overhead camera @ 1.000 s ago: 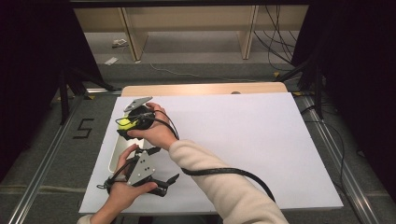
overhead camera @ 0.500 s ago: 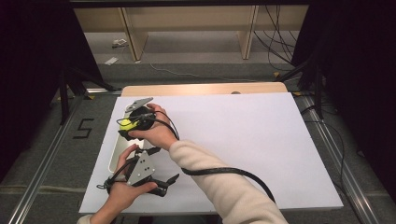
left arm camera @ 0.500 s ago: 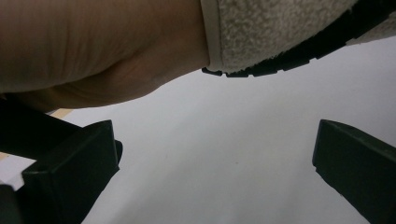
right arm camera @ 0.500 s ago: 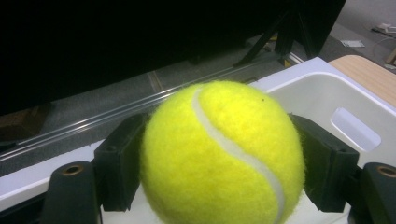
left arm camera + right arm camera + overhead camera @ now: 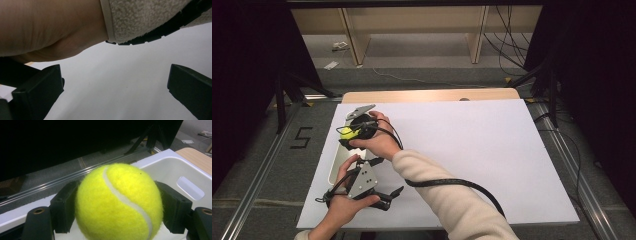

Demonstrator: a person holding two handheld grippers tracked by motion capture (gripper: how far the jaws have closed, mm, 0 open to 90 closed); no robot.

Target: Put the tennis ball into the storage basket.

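Note:
A yellow tennis ball sits clamped between the two black jaws of my right gripper. In the high view that right gripper has crossed to the table's left side and holds the ball over the far end of a white bin. The bin's rim and handle slot lie just behind the ball. My left gripper rests low near the front left edge, pointing right. Its jaws stand wide apart with only white table between them. The right forearm and cream sleeve pass above them.
A white sheet covers the table, with a wooden strip along the far edge. The right gripper's black cable trails across the front. Metal rails and dark frames flank the table; shelving stands beyond it.

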